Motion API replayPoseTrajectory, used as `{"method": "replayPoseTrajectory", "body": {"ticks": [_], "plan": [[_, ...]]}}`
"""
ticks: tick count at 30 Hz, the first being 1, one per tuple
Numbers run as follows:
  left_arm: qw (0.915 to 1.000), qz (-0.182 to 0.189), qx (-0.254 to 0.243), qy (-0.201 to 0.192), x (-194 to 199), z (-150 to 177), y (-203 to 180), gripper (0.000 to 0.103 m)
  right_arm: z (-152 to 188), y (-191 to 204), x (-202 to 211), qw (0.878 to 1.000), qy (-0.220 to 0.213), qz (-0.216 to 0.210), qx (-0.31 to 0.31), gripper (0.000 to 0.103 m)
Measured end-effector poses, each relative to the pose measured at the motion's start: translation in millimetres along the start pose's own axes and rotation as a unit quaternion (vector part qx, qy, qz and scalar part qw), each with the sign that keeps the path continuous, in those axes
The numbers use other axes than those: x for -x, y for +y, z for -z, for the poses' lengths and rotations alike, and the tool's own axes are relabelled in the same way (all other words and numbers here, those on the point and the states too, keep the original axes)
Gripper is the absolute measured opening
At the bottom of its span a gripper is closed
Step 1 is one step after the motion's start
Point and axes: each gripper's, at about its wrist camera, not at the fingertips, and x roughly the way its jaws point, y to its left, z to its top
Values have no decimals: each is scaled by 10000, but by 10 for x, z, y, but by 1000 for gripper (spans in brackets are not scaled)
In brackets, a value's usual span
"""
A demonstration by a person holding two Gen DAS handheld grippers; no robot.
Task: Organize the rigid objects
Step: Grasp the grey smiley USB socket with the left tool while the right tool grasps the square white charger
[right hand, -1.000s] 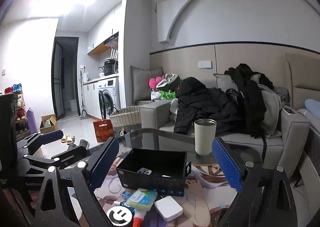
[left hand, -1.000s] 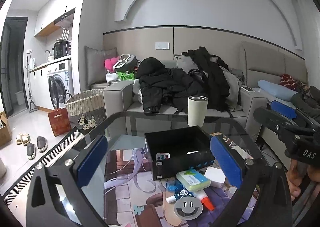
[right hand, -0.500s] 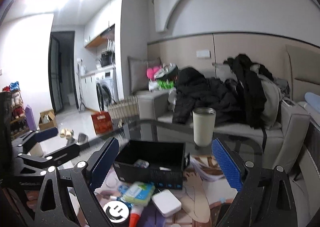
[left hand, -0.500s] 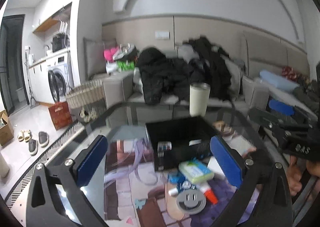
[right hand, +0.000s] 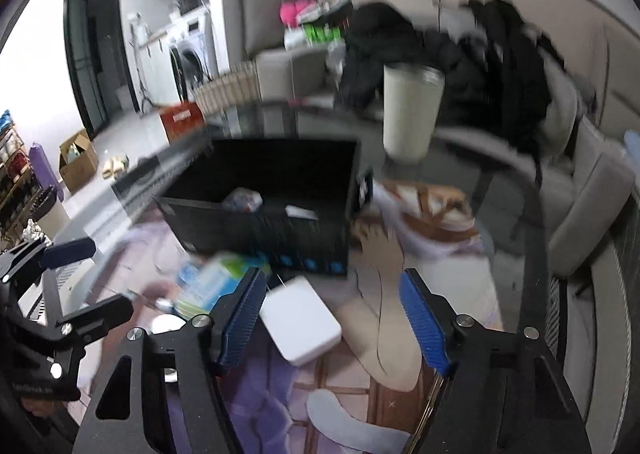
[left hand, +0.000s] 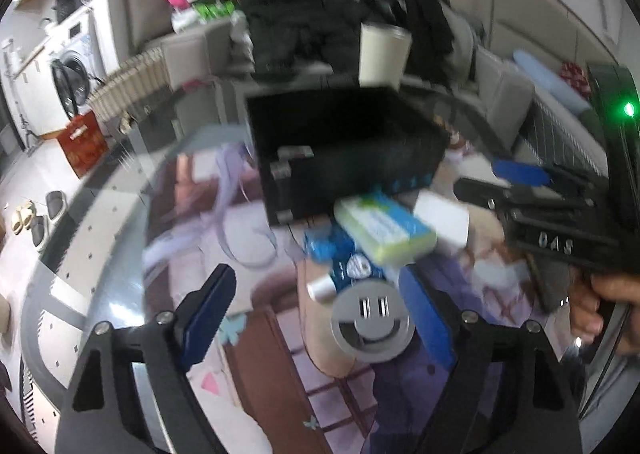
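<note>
A: The left claw is spread, nothing between its pads. The grey smiley disc lies right between the fingers, nearer the right pad.

B: And the right claw?

A: Spread too. The white block lies between its fingers, against the left pad.

B: What does each view add?

A: The left view shows the disc whole, a blue packet behind it and the green-and-white pack leaning at the black box. It also shows the hand gripping the right tool from below. The right view looks into the box, where small items lie, blurred.

B: The cup?

A: The cup stands upright behind the box on the glass table.
</note>
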Motion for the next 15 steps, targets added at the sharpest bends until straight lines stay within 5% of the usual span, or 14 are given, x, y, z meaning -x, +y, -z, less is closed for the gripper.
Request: {"method": "replayPoseTrajectory", "body": {"ticks": [15], "plan": [[9982, 143, -369, 454, -273, 117, -158, 77, 80, 61, -418, 9975, 555, -382, 207, 65]]}}
